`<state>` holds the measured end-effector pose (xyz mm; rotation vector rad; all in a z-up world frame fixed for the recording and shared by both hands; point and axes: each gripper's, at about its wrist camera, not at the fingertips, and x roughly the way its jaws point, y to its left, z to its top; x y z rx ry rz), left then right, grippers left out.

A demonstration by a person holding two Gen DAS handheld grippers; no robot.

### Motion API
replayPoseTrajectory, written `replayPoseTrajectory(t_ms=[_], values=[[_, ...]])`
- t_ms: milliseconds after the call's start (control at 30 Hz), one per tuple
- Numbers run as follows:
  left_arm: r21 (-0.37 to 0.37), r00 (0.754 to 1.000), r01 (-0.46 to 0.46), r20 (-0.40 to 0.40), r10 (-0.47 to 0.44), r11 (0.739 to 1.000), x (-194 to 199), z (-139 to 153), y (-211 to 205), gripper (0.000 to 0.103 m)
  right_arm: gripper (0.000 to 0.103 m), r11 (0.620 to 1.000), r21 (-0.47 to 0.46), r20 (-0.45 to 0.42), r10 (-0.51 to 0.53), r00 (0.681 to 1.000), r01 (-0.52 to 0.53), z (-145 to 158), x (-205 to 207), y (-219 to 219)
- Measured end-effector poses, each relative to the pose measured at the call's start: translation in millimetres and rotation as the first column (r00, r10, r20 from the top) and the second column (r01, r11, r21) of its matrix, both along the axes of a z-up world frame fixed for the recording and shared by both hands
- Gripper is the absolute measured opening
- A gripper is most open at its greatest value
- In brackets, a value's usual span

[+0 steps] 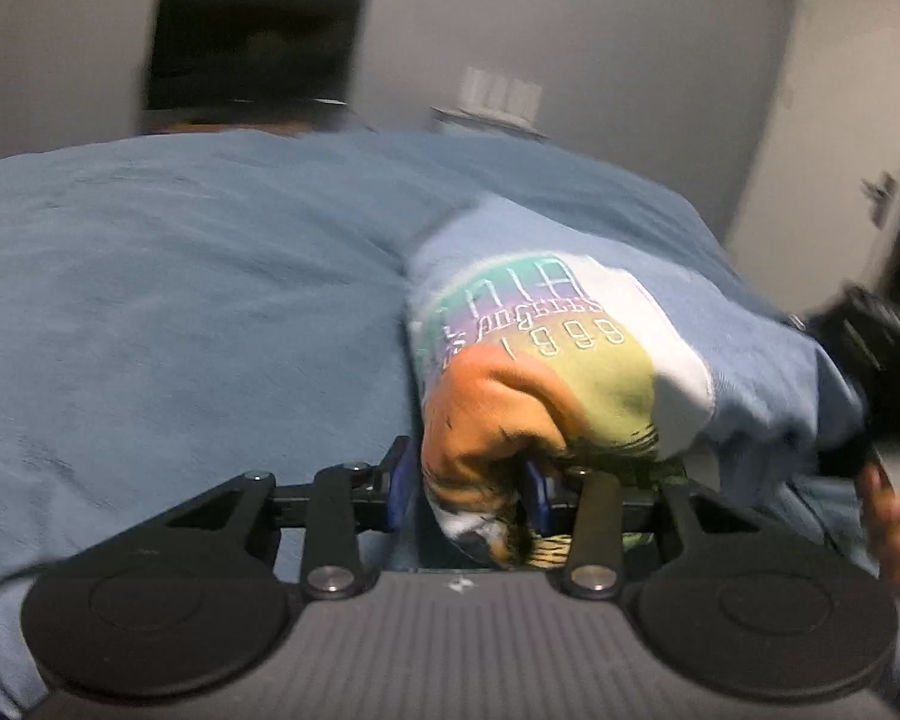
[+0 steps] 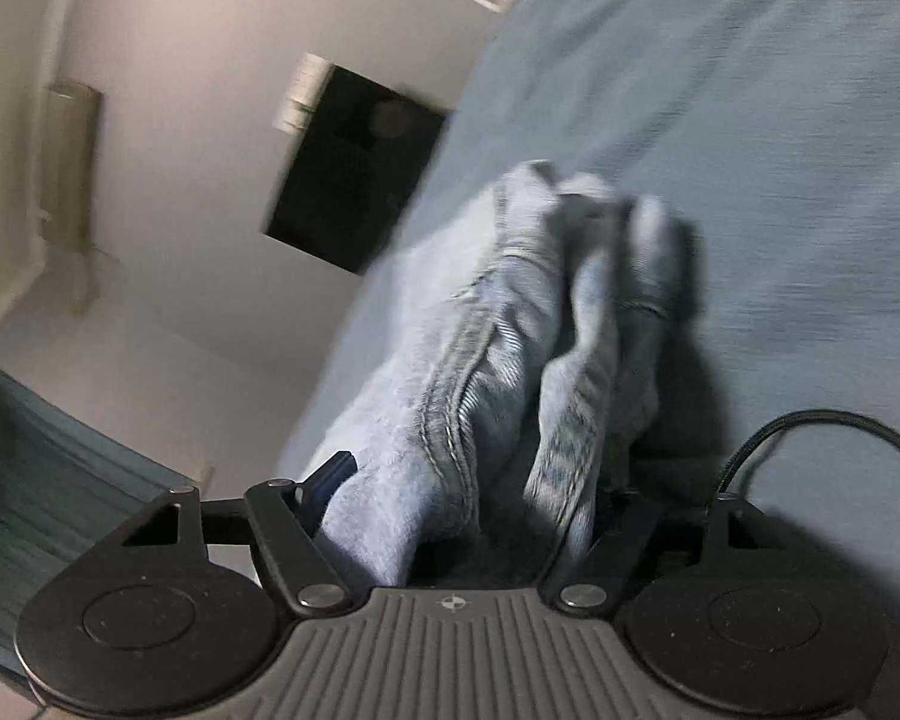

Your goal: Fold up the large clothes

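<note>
Left jaws: closed most of the way on a bunched part of the sweatshirt (image 1: 546, 348); the blue pads (image 1: 397, 480) are seen pressed against the printed cloth on both sides, so the left gripper (image 1: 468, 495) has hold of it.
Right jaws: set fairly wide, with a thick gather of light-blue cloth (image 2: 468, 372) filling the gap of the right gripper (image 2: 450, 510); only the left blue pad (image 2: 330, 477) is seen, touching the cloth, and the other is hidden, so a firm grip cannot be told.
Garment: a light-blue sweatshirt with a rainbow-coloured print and white lettering, seen upside down in the left wrist view; it is draped from the left jaws back onto the bed.
Seams: stitched ridges and ribbed folds are shown in the right wrist view, running away from the jaws.
Bed: covered by a blue blanket (image 1: 180, 276), on which the far part of the garment rests.
Right edge of the left view: a dark blurred device (image 1: 876, 354) and part of a hand (image 1: 894, 516) are seen.
Room: a dark screen (image 1: 252, 48) on a grey wall and a white door (image 1: 834, 120) are seen behind the bed.
Sharpness: both views are smeared by motion blur.
</note>
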<state>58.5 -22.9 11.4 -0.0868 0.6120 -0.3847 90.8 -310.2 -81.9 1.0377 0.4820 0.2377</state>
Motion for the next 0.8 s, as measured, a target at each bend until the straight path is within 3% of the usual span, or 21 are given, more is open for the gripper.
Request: replayPoseTrajectory(t_ms=[100, 167, 267, 467, 567, 700, 800], values=[[0.022, 0.996, -0.002, -0.089, 0.004, 1.000, 1, -17, 6, 0.034, 0.074, 0.999, -0.043, -0.016, 0.008, 1.000, -0.009, -12, 1, 18], [0.038, 0.995, 0.031, -0.097, -0.027, 0.999, -8, -29, 6, 0.034, 0.073, 0.996, -0.075, -0.038, 0.037, 0.999, -0.040, -24, -7, 19], [-0.012, 0.992, 0.037, -0.123, -0.038, 0.999, -11, -33, 11, 0.034, 0.072, 0.992, -0.088, -0.065, 0.080, 0.995, -0.085, -29, -18, 8], [0.006, 0.994, 0.037, -0.105, -0.036, 0.999, -18, -28, 14, 0.034, 0.076, 0.971, -0.240, -0.058, -0.002, 0.998, -0.012, 15, -33, 13], [0.011, 0.995, 0.035, -0.097, -0.034, 0.999, -14, -23, 14, 0.034, 0.078, 0.915, -0.404, -0.038, -0.026, 0.999, 0.008, 39, -50, 24], [0.042, 0.997, 0.042, -0.073, -0.039, 0.998, -21, -15, 17, 0.034, 0.078, 0.788, -0.606, 0.027, -0.118, 0.993, 0.110, 67, -73, 35], [0.006, 0.997, 0.063, -0.039, -0.062, 0.998, -26, -6, 23, 0.034, 0.077, 0.680, -0.703, 0.131, -0.161, 0.978, 0.206, 83, -78, 46]])
